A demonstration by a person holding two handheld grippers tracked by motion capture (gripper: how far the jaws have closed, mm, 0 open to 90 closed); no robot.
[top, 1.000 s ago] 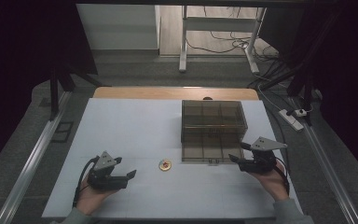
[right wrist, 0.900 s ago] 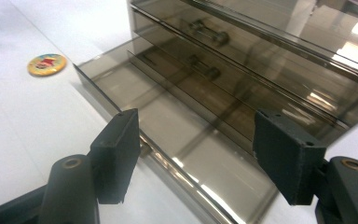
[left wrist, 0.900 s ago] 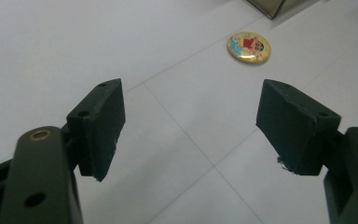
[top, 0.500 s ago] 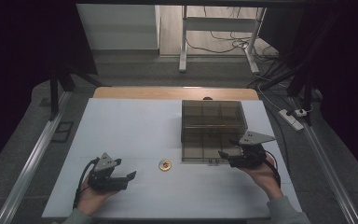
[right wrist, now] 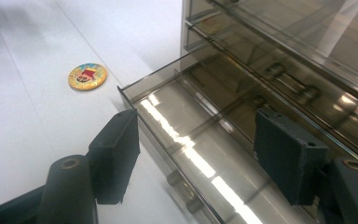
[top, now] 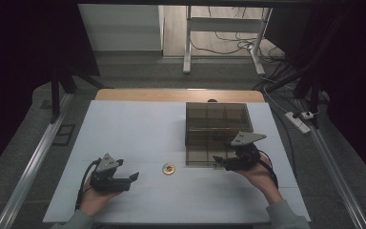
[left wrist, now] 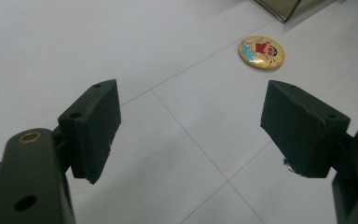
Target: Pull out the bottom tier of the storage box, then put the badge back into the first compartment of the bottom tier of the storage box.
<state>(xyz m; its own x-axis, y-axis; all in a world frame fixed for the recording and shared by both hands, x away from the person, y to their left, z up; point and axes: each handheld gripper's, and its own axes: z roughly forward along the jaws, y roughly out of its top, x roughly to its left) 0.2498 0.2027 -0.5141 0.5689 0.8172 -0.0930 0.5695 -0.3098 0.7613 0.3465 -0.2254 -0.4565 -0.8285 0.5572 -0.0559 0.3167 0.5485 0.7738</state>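
Note:
A round yellow cartoon badge [top: 168,169] lies flat on the white table, between my two grippers. My left gripper [top: 132,178] rests low at the front left, pointing right at the badge. In the left gripper view its jaws stand open and hold nothing [left wrist: 193,133], and the badge [left wrist: 261,52] lies well beyond them. A smoked see-through drawer box [top: 217,125] stands right of centre. My right gripper [top: 218,161] is at its front edge. In the right gripper view a drawer [right wrist: 154,131] is pulled out. The open jaws [right wrist: 198,140] straddle its front wall without pressing on it.
The white table top [top: 138,129] has free room at left and centre. Its front edge runs just behind both hands. Metal rails [top: 33,162] flank the table. A white frame leg [top: 187,43] and cables lie on the floor beyond the far edge.
My right gripper has slid left along the front of the drawer box, toward the badge. The left gripper and the badge have stayed where they were.

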